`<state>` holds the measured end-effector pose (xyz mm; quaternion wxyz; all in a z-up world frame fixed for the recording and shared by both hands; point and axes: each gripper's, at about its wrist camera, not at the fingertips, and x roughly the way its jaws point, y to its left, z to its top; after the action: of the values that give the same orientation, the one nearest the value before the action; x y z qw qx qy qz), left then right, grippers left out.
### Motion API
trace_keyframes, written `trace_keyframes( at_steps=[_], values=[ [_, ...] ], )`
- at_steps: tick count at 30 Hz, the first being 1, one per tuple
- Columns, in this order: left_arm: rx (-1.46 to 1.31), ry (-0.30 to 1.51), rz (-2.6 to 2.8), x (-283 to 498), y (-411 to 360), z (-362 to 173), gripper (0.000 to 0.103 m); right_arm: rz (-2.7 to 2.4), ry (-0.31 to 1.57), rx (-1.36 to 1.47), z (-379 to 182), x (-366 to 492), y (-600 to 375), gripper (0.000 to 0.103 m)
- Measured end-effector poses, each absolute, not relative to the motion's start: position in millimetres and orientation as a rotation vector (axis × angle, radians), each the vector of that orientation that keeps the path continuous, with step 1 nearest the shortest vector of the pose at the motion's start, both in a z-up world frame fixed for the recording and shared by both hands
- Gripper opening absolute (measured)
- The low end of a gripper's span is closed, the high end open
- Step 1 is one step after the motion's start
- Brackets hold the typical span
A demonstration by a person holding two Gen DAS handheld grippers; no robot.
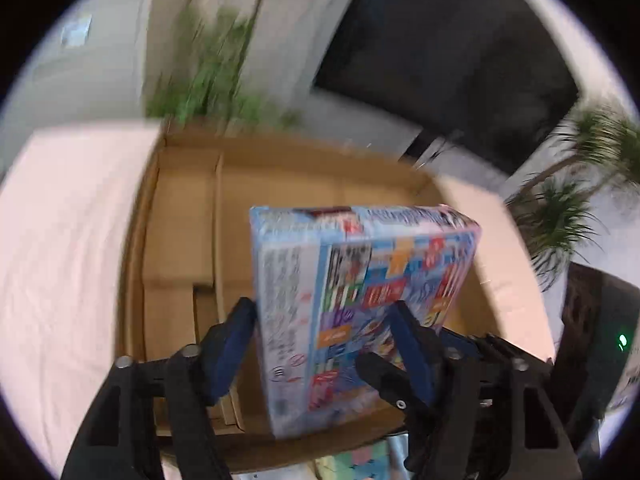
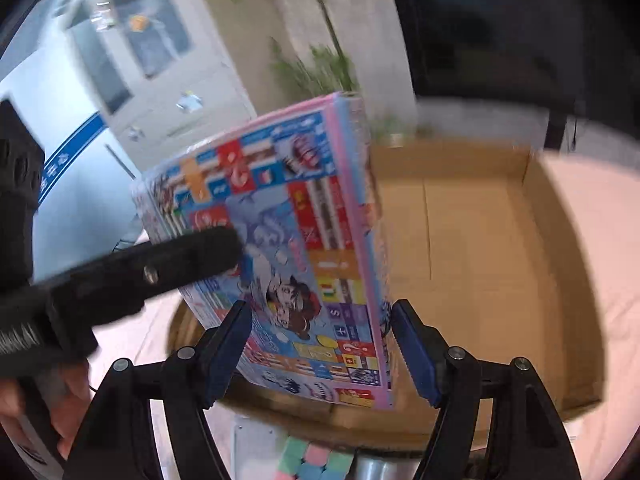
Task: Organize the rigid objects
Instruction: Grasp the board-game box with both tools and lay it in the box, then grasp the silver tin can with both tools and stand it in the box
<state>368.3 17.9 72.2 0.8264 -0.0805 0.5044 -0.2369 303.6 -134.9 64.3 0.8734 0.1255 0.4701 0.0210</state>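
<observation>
A colorful game box is hanging in the air over a big open cardboard box. The game box is standing up on its narrow side and leaning a little. It is blue and pink, with lots of small flag pictures on it.

The left tongs are squeezing the game box. One blue finger is pressing on its thin printed side, and the other blue finger is pressing on its picture face. In the right camera's view, the black arm of the left tongs is reaching in from the left and touching the game box.

The right tongs are sitting open around the bottom of the game box. Their blue fingers are standing on each side of it. I cannot tell if they are touching it.

The cardboard box is lying on a pink tabletop. Its brown floor is showing, and its low walls are going all around.

Some pastel foam squares in green, pink and blue are peeking out at the bottom, just below the cardboard box's near edge.

Green plants are standing behind, beside a dark screen. Everything far away is looking blurry.
</observation>
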Motion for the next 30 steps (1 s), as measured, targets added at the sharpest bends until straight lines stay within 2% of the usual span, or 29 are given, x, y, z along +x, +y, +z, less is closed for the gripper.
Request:
trace_keyframes(
  at_steps=[2, 3, 7, 11, 12, 14, 15, 16, 17, 18, 20, 22, 24, 26, 30],
  values=[
    [-0.144, 1.129, -0.466, 375, 16, 46, 0.056, 0.037, 1.081, 0.260, 37, 317, -134, 0.070],
    [-0.116, 1.144, -0.438, 377, 15, 39, 0.050, 0.038, 1.128, 0.259, 25, 320, -131, 0.070],
    [-0.054, 1.140, -0.388, 373, 12, 32, 0.048, 0.038, 1.186, 0.276, 5, 328, -126, 0.071],
    [-0.055, 1.056, -0.418, 346, 32, 54, 0.048, 0.103, 1.215, 0.295, 2, 339, -126, 0.085],
    [-0.046, 1.021, -0.414, 331, 38, 62, 0.048, 0.123, 1.199, 0.296, 8, 333, -130, 0.085],
    [-0.062, 0.968, -0.454, 306, 50, 76, 0.052, 0.134, 1.119, 0.276, 30, 305, -139, 0.085],
    [-0.074, 0.949, -0.480, 288, 57, 81, 0.060, 0.128, 1.067, 0.259, 44, 284, -150, 0.086],
    [-0.091, 0.949, -0.494, 272, 62, 84, 0.078, 0.126, 1.018, 0.245, 57, 263, -158, 0.089],
    [-0.112, 0.957, -0.501, 262, 65, 83, 0.085, 0.127, 0.980, 0.242, 70, 234, -169, 0.096],
    [-0.150, 0.969, -0.528, 249, 66, 80, 0.085, 0.124, 0.960, 0.250, 77, 201, -180, 0.097],
    [-0.215, 1.035, -0.623, 237, 61, 71, 0.085, 0.114, 0.993, 0.258, 75, 166, -189, 0.097],
    [-0.258, 1.104, -0.687, 227, 49, 56, 0.085, 0.104, 1.052, 0.256, 62, 127, -192, 0.091],
    [-0.288, 1.161, -0.768, 222, 33, 40, 0.085, 0.105, 1.106, 0.254, 43, 106, -183, 0.079],
    [-0.312, 1.231, -0.810, 215, 17, 23, 0.085, 0.118, 1.135, 0.249, 31, 93, -174, 0.073],
    [-0.273, 1.305, -0.859, 210, -11, 0, 0.085, 0.114, 1.132, 0.225, 19, 89, -158, 0.074]
  ],
)
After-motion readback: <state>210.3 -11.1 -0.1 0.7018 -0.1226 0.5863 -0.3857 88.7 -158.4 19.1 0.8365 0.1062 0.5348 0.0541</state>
